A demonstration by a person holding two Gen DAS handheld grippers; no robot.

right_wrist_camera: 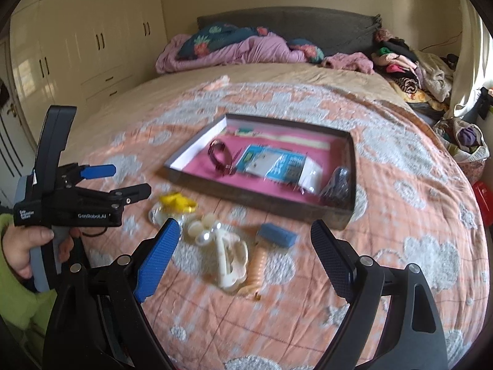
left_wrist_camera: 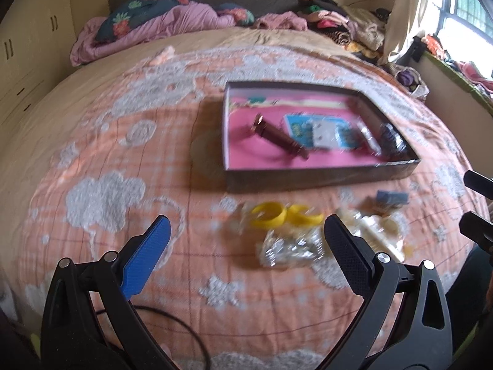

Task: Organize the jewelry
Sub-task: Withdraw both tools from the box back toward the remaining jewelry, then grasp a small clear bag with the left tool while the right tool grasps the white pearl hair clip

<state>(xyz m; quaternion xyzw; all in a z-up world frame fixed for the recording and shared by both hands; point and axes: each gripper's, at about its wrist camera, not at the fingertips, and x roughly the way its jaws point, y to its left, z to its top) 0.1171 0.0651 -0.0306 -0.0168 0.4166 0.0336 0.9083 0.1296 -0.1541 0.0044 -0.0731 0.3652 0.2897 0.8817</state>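
Both grippers' fingers apart, empty. Yellow bangles (left_wrist_camera: 279, 215) just beyond left gripper (left_wrist_camera: 246, 234); cream hair claw (right_wrist_camera: 229, 254) between right gripper (right_wrist_camera: 245, 240) fingers' line, box (right_wrist_camera: 262, 197) farther.

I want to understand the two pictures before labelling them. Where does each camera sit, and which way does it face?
Left wrist: on the left tool, looking down over the bed at the yellow bangles and the box; its open fingers show.
Right wrist: on the right tool, facing the cream hair clip; the left hand shows.
Both share the box, bangles and bedspread.
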